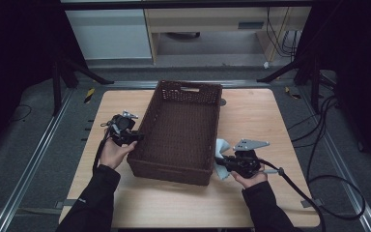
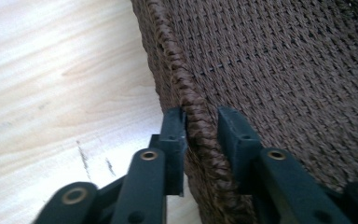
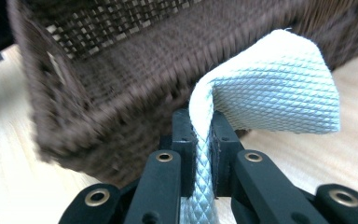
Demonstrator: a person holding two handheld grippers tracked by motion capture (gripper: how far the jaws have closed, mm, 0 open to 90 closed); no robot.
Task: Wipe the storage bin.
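Dim room: grey floor (image 1: 29, 145), pale wooden table (image 1: 251, 121), white cabinet (image 1: 108, 31), trailing cables (image 1: 319, 140) at right.

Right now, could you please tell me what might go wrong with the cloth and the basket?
1. The left gripper straddles the wicker basket's rim with a gap at one jaw, so the basket might slide if bumped.
2. The right gripper pinches just a fold of the pale blue cloth; its loose end could snag on the basket's outer wall when lifted.

Pale wooden table (image 1: 174, 203), dark woven basket (image 1: 179, 130) directly on it.
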